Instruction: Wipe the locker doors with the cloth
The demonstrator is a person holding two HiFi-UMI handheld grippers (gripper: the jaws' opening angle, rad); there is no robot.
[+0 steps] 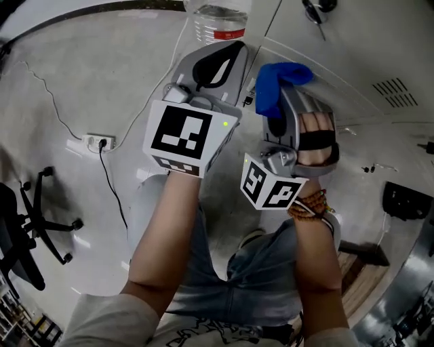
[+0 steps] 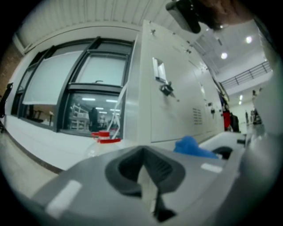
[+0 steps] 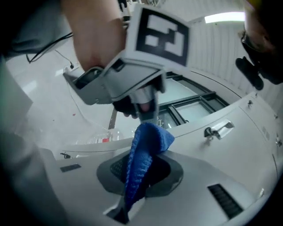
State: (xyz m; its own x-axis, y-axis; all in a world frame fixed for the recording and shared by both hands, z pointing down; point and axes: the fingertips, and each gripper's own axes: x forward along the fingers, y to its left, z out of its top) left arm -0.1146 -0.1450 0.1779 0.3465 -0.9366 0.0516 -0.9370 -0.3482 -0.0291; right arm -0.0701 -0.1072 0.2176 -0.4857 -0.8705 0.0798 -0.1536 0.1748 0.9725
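I've got the right tool [image 1: 279, 101] pinching the blue cloth [image 1: 274, 85]. In the right gripper view the cloth [image 3: 143, 159] stands up out of the jaws, its top folded over. The left tool [image 1: 227, 61] is just beside it, jaws pressed together with nothing between them, as the left gripper view confirms [image 2: 148, 187]. Both tools are raised in front of the grey locker doors [image 1: 352, 61]. I can't tell whether the cloth touches a door. One door has a key in its lock [image 2: 166, 89]. A clear bottle [image 1: 217, 20] with a red band stands past the left tool, by the locker's corner.
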